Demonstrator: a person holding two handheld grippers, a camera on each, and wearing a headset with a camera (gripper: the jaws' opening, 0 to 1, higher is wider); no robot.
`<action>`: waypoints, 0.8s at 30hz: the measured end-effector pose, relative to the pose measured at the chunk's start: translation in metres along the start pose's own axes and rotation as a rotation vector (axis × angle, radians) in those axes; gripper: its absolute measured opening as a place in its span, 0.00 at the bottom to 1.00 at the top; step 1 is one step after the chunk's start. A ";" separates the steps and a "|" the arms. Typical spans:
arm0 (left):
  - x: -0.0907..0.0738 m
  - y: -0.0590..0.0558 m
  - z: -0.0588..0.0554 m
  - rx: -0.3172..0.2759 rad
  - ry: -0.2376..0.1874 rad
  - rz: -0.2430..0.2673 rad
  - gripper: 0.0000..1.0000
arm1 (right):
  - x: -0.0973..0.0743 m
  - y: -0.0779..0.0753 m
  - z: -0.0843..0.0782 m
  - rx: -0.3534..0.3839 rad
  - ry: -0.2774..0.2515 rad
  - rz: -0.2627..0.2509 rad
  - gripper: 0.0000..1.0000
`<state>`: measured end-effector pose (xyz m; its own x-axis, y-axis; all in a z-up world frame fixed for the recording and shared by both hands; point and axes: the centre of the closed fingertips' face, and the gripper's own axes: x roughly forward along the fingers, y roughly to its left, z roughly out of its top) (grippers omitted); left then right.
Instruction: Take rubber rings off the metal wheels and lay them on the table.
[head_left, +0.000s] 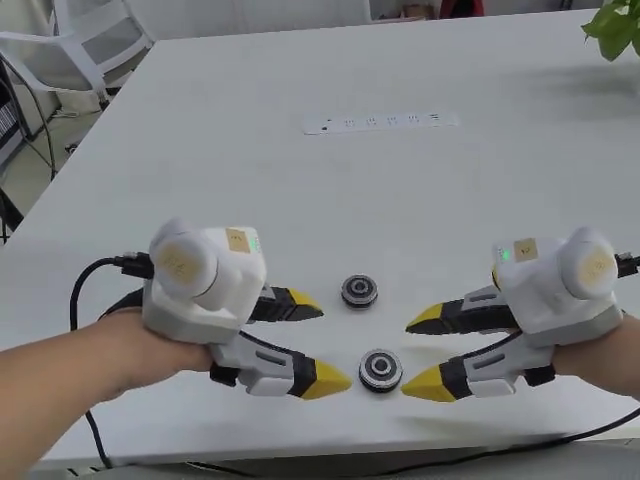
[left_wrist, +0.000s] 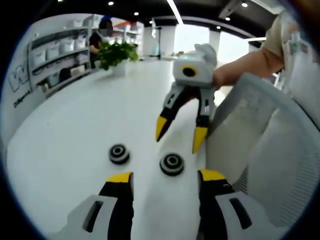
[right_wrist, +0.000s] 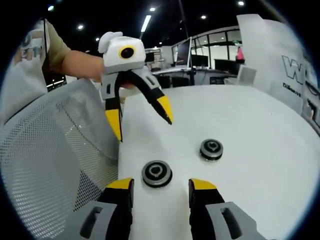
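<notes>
I hold the left claw (head_left: 330, 345) and right claw (head_left: 410, 356) tip to tip, both wide and empty. They flank the near wheel (head_left: 380, 368) at the edge of the surface (head_left: 300, 220). I judge one can steady it while the other peels its ring (right_wrist: 145, 175). The far wheel (head_left: 359, 291) lies just beyond, apart. Count: two wheels, each with its ring on, two claws, one strip (head_left: 380, 122) far back.

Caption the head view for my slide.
Both open, left gripper and right gripper flank the near wheel; far wheel sits beyond on the white table.
</notes>
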<state>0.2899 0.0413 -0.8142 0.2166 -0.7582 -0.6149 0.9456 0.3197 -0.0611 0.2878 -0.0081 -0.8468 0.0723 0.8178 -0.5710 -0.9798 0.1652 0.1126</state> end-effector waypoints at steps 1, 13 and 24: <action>0.001 0.000 0.001 0.000 0.000 -0.001 0.51 | 0.001 0.000 -0.001 -0.002 0.004 0.002 0.41; 0.019 -0.008 -0.001 0.017 0.038 -0.040 0.46 | 0.005 0.002 -0.003 -0.010 0.021 0.023 0.38; 0.033 -0.011 0.003 0.008 0.037 -0.058 0.40 | 0.007 0.004 -0.004 -0.015 0.028 0.038 0.35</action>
<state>0.2869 0.0111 -0.8317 0.1527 -0.7537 -0.6392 0.9581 0.2715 -0.0913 0.2834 -0.0038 -0.8537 0.0304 0.8076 -0.5890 -0.9845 0.1261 0.1222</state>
